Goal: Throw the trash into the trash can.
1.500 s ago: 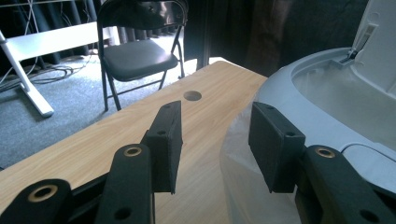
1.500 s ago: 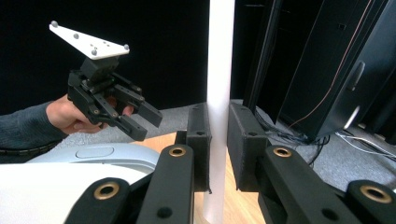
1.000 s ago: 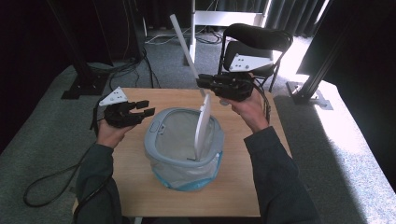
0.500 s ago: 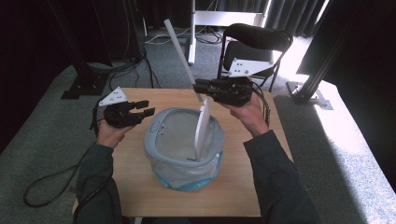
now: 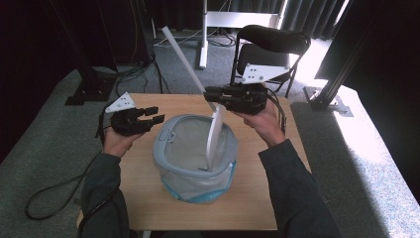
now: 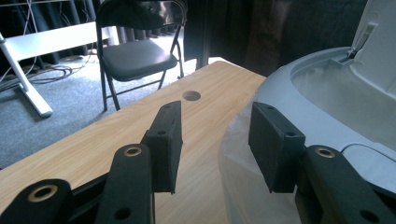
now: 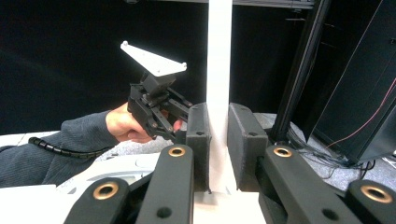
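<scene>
Gripping a long white handle (image 5: 185,62), the right hand-held gripper (image 5: 212,94) hovers above the far rim of a grey mop bucket (image 5: 171,148) that sits at the middle of the wooden tabletop (image 5: 163,208). In the right gripper view the handle (image 7: 219,70) runs straight up between the two black pads (image 7: 198,140), which press on it from either side. In the high view the handle slants up and away toward the far left, while below the gripper a flat white mop head (image 5: 215,136) hangs down into the bucket, its lower end near the inside bottom. The bucket is lined or wrapped with thin clear plastic around its lower wall.

The left hand-held gripper (image 5: 153,115) is held just beside the bucket's left rim, jaws spread wide with nothing between them. In the left gripper view its pads (image 6: 166,140) frame bare tabletop (image 6: 116,140) and the curved edge of the bucket (image 6: 299,102) at the right, without touching it.

Beyond the tabletop a black folding chair (image 5: 275,42) stands on grey carpet, with cables and a white stand base further back.
</scene>
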